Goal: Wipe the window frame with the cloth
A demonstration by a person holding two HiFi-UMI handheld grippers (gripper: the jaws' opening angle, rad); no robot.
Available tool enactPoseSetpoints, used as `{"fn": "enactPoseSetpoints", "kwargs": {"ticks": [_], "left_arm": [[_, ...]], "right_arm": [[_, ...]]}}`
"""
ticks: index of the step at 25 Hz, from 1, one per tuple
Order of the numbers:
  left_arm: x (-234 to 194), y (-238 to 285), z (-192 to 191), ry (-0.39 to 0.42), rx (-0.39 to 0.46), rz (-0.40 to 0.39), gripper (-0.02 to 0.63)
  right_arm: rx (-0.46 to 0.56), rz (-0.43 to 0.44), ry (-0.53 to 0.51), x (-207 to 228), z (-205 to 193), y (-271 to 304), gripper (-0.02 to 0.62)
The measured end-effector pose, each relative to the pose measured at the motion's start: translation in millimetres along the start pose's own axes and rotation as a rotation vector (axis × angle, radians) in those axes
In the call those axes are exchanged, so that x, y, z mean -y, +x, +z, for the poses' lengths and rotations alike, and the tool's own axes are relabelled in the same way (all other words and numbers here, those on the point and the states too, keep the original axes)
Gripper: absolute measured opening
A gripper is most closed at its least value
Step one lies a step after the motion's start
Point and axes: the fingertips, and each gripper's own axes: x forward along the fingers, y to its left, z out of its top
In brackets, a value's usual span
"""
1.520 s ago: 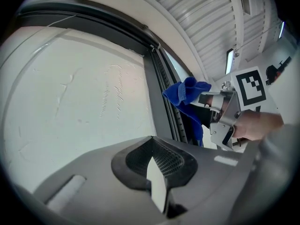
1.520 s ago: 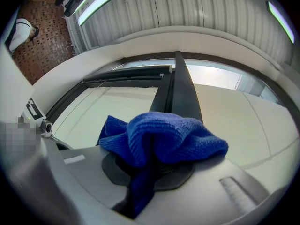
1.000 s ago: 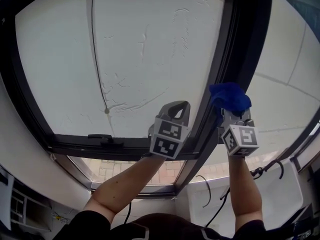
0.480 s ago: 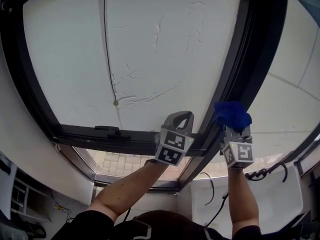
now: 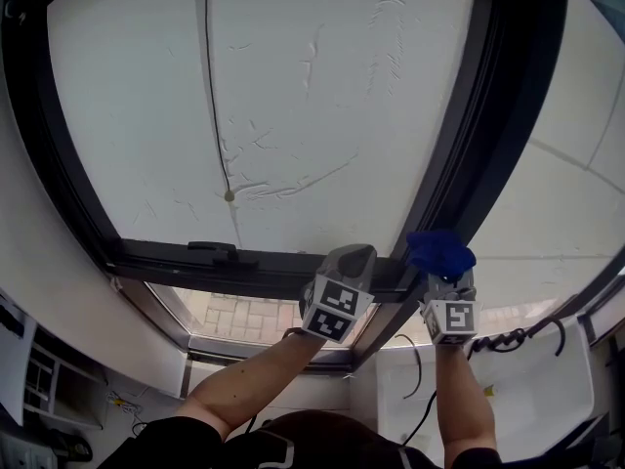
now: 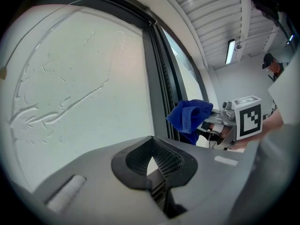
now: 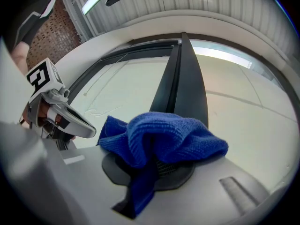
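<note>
The dark window frame's upright bar (image 5: 479,135) runs from the top right down to the lower crossbar (image 5: 195,260). A blue cloth (image 5: 439,250) is bunched against the bottom of that bar, and my right gripper (image 5: 444,279) is shut on it. In the right gripper view the cloth (image 7: 159,142) drapes over the jaws and hides them, with the upright bar (image 7: 185,83) straight ahead. My left gripper (image 5: 354,256) is shut and holds nothing, just left of the cloth at the crossbar's right end. The left gripper view shows the cloth (image 6: 190,117) touching the frame (image 6: 159,78).
A thin cord with a bead (image 5: 229,195) hangs across the frosted pane. A latch handle (image 5: 217,250) sits on the lower crossbar. Brick paving (image 5: 244,316) shows through the pane below. Black cables (image 5: 508,338) hang at the lower right beside white wall panels.
Both grippers have moved down. The cloth has slid down the upright bar to its foot, and the left gripper has dropped beside it.
</note>
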Motion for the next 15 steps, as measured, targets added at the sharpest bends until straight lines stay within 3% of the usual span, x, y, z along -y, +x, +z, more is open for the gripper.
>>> {"fn": "enactPoseSetpoints", "kwargs": {"ticks": [6, 15], "left_arm": [[9, -4, -25, -0.013, -0.014, -0.016, -0.008], [5, -13, -63, -0.024, -0.062, 0.01, -0.008]], "right_arm": [[-0.071, -0.006, 0.084, -7, -36, -11, 0.054], [-0.191, 0.008, 0.095, -23, -94, -25, 0.054]]}}
